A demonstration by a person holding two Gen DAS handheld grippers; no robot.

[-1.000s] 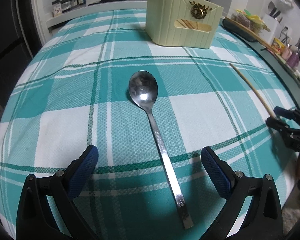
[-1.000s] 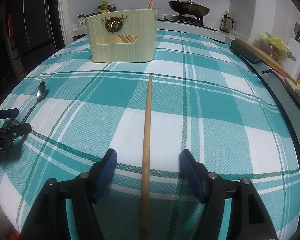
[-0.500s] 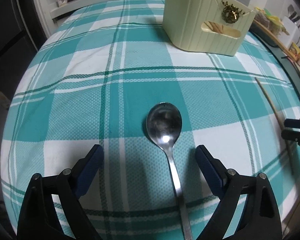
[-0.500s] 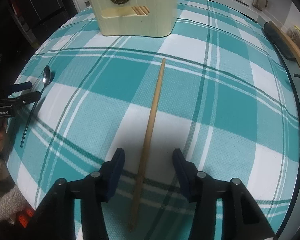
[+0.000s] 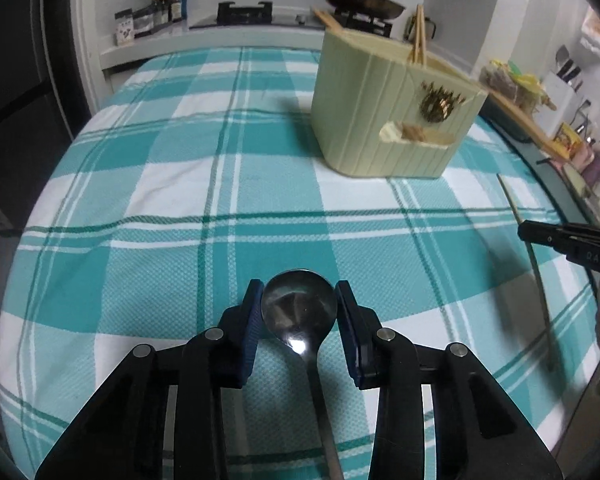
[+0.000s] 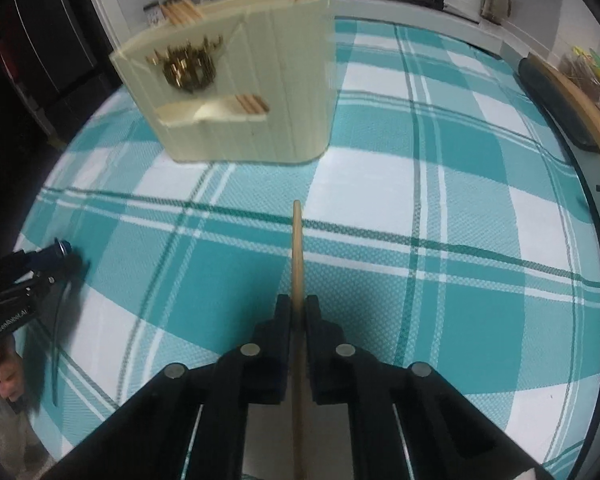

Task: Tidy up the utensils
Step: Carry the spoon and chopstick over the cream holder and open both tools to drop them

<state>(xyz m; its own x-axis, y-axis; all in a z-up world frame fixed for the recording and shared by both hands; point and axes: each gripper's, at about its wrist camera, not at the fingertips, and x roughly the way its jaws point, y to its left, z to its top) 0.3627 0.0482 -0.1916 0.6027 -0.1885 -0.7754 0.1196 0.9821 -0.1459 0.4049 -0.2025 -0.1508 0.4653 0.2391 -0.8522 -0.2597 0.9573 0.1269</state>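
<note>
A steel spoon (image 5: pixel 298 312) has its bowl between the blue pads of my left gripper (image 5: pixel 298 292), whose jaws are closing, with both pads touching the bowl's edges. Its handle runs back under the gripper. My right gripper (image 6: pixel 297 304) is shut on a long wooden chopstick (image 6: pixel 297 248) that points away over the teal plaid cloth (image 6: pixel 440 280). The cream utensil holder (image 5: pixel 380 120) stands at the far side with several chopsticks in it. Each gripper shows in the other's view: the right gripper (image 5: pixel 528 234) and the left gripper (image 6: pixel 40 264).
A stove with a pan (image 5: pixel 364 0) and several bottles (image 5: pixel 168 4) line the counter behind the table. A wooden board (image 6: pixel 580 104) and a dark tray lie along the right edge. The holder (image 6: pixel 260 80) has a front shelf with sticks.
Both grippers have closed, the left around the spoon's bowl and the right onto the chopstick. Both have moved forward, so the holder looks nearer and larger.
</note>
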